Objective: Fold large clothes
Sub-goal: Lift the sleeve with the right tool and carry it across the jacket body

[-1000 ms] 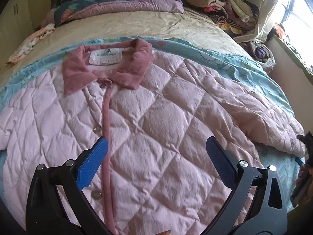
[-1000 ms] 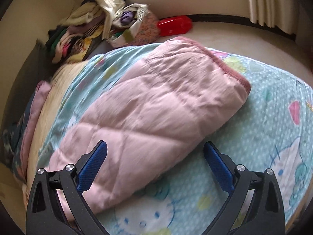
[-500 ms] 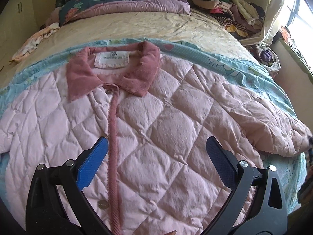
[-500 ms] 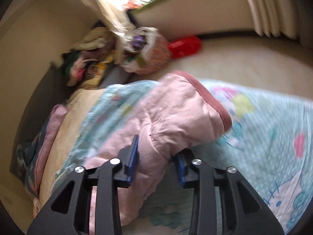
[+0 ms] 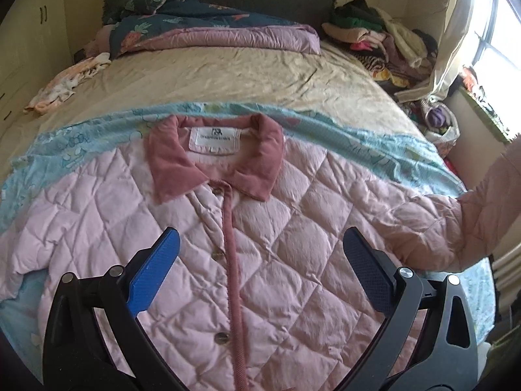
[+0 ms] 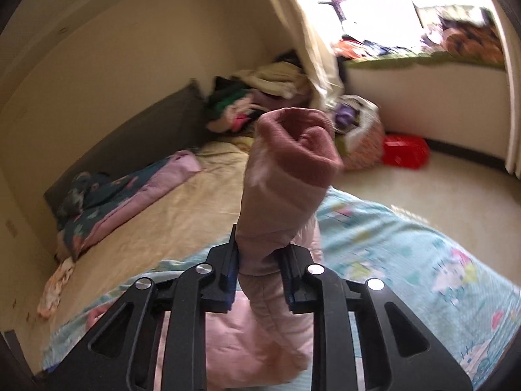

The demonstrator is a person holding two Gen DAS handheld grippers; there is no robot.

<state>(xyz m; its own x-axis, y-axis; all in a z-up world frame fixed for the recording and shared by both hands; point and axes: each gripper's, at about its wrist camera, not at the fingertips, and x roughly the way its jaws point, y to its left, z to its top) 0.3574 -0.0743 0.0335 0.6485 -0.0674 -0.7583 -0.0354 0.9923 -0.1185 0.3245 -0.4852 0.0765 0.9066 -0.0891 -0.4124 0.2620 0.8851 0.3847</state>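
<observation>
Quilted pink jacket (image 5: 267,244) lies front-up, buttoned, on a light-blue cartoon-print sheet (image 5: 84,130) spread over the near part of the bed; dusty-rose collar (image 5: 215,159) and white label point toward the far end. L gripper (image 5: 260,267) hovers just above the jacket's chest w/ jaws spread wide, blue pads either side of the button placket (image 5: 232,260), nothing between them. R gripper (image 6: 259,273) is clamped on the jacket's sleeve (image 6: 283,202) just below the cuff (image 6: 299,140); sleeve stands raised off the bed, cuff opening upward, and blocks the centre of the R wrist view. In the L wrist view the same sleeve rises at the right edge. Surroundings: folded floral quilt (image 5: 208,29) at the far headboard, clothes pile (image 5: 374,36) at the far right corner, small crumpled garment (image 5: 65,84) far left, curtain (image 6: 309,32) by the window, red box (image 6: 403,150) on the floor beyond the bed.
</observation>
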